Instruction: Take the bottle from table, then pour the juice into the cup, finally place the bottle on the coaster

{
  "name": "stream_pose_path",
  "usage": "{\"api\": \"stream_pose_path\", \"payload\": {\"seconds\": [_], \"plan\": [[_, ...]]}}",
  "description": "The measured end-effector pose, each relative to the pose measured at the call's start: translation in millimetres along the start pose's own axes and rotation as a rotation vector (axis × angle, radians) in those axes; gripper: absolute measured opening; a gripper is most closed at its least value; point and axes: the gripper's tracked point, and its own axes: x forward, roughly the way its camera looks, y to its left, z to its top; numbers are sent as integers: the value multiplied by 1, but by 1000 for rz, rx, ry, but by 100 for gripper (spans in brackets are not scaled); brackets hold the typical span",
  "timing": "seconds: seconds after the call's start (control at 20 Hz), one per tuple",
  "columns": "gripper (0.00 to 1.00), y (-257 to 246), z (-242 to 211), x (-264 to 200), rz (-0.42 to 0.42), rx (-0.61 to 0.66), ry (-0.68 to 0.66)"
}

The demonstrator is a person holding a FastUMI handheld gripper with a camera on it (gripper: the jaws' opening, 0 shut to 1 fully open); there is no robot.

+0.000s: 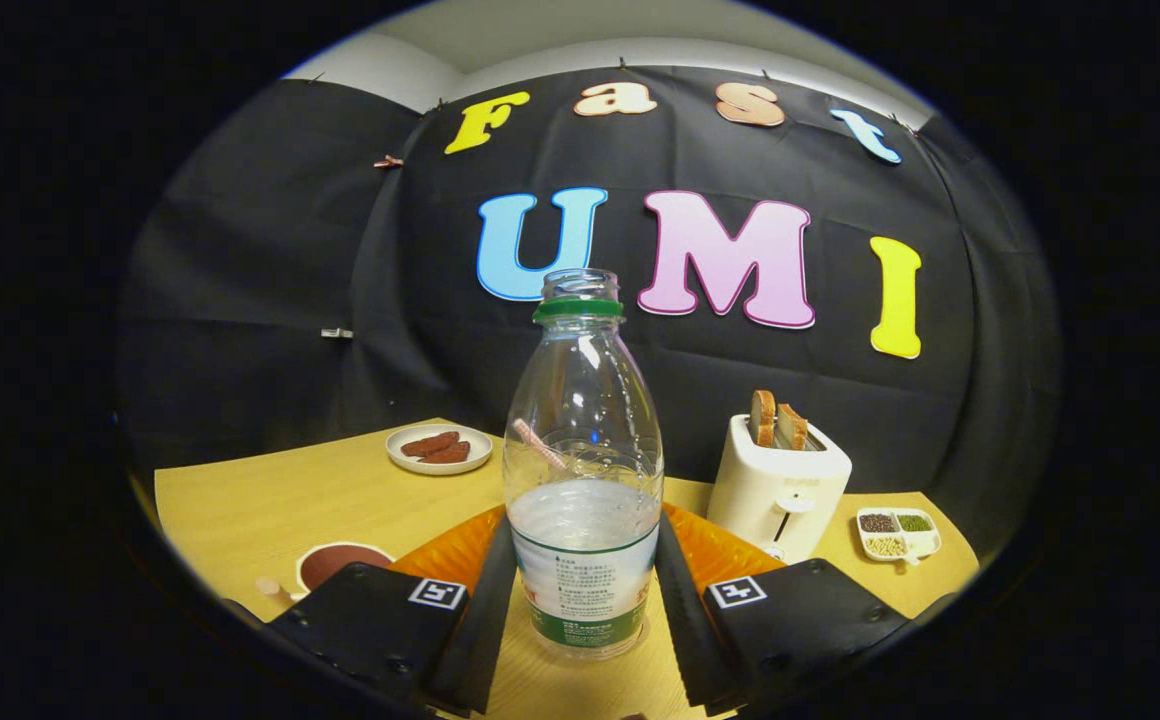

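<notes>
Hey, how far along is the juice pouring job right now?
Early. Nothing looks done yet: the bottle stands upright on the table, uncapped and still partly full. In hand: the gripper has its fingers flanking the bottle's lower half, though I can't tell if they press on it. Left: lifting, pouring into the cup, then setting the bottle on the coaster.

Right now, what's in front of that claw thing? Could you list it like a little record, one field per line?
claw: both fingers against the bottle's sides, apparently gripping it
bottle: clear plastic, uncapped, upright, partly filled with whitish liquid, base on the table
table: yellow wood
orange dish: just behind the bottle
toaster: white, two bread slices sticking up, beyond the right finger
snack plate: white, brown pieces, far side
divided tray: three compartments of grains, beside the toaster
brown round item: beyond the left finger, possibly the coaster
</notes>
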Motion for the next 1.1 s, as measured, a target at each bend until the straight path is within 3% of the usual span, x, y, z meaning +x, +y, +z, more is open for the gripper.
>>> {"api": "stream_pose_path", "payload": {"seconds": [0.25, 0.8, 1.1], "plan": [[73, -10, -12, 14, -41, -11, -13], [74, -1, -39, 25, -23, -91, -19], [75, -7, -51, 31, -27, -49, 3]]}}
